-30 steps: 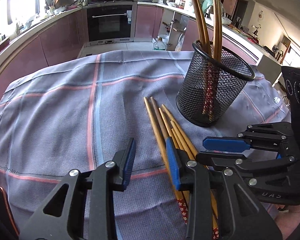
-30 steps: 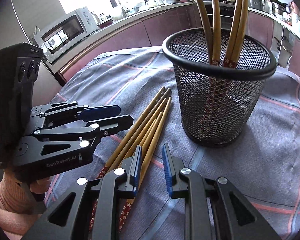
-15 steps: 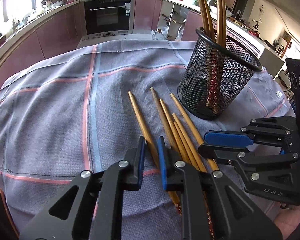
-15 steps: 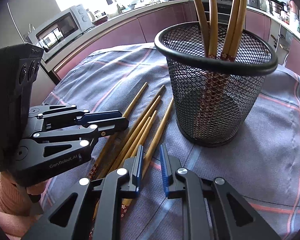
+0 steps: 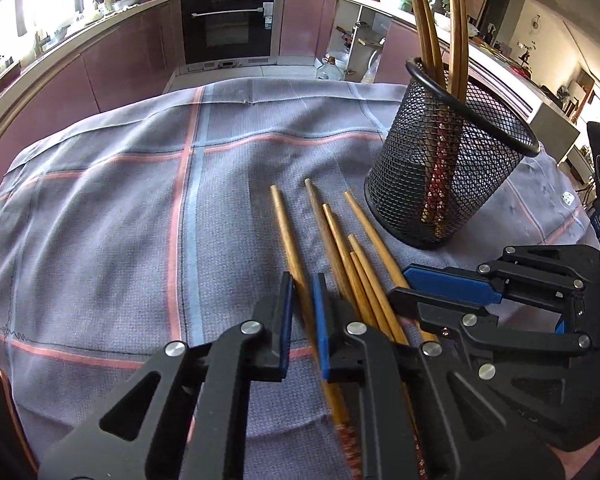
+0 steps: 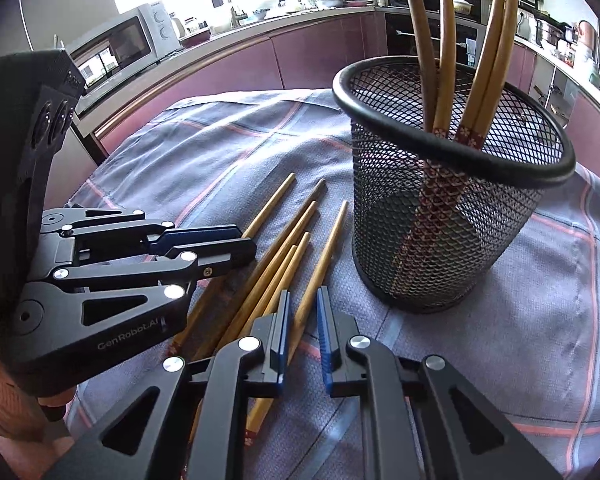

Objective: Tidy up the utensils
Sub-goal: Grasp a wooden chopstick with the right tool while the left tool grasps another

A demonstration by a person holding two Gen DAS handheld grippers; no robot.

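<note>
Between the left gripper's (image 5: pixel 302 300) nearly closed jaws lay one long wooden chopstick (image 5: pixel 290 240), pointing straight ahead; right gripper (image 6: pixel 302 320) sat narrow too.

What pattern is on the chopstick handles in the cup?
Dark red with small pale flowers, on the chopsticks in the cup; clearest in the right wrist view.

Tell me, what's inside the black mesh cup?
Four chopsticks stand inside the mesh cup, leaning on its rim. Their red patterned ends show through the mesh; the very bottoms are unclear.
</note>
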